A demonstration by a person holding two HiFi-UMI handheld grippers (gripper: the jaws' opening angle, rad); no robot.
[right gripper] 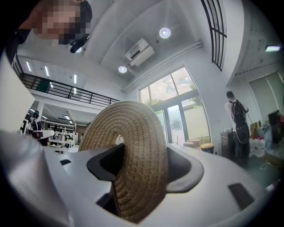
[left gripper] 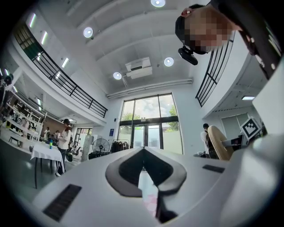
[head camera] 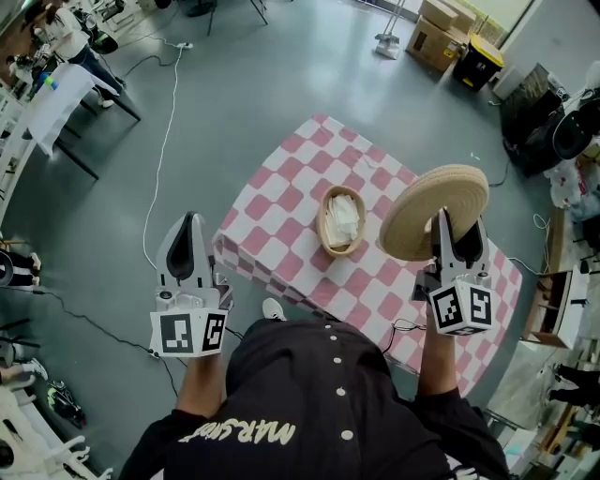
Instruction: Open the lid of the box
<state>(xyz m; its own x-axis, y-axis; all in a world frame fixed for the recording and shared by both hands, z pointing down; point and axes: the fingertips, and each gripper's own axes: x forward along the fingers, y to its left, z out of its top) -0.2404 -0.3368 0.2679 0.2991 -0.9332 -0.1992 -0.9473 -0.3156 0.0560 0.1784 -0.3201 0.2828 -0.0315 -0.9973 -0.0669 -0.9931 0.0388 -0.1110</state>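
An oval woven box (head camera: 342, 221) stands uncovered on the pink-and-white checked table (head camera: 281, 187), with something white inside it. Its round woven lid (head camera: 436, 211) hangs tilted in the air to the right of the box, with my right gripper (head camera: 450, 225) shut on its edge. In the right gripper view the lid (right gripper: 128, 146) fills the space between the jaws of the right gripper (right gripper: 142, 159). My left gripper (head camera: 187, 230) hovers over the floor left of the table, jaws together with nothing in them. In the left gripper view the tips of the left gripper (left gripper: 143, 153) meet, and the lid (left gripper: 218, 142) shows at the right.
A white cable (head camera: 164, 141) runs across the grey floor left of the table. Cardboard boxes (head camera: 436, 28) and a black-and-yellow bin (head camera: 478, 61) stand at the back right. A white-clothed table (head camera: 56, 94) and a person are at the far left.
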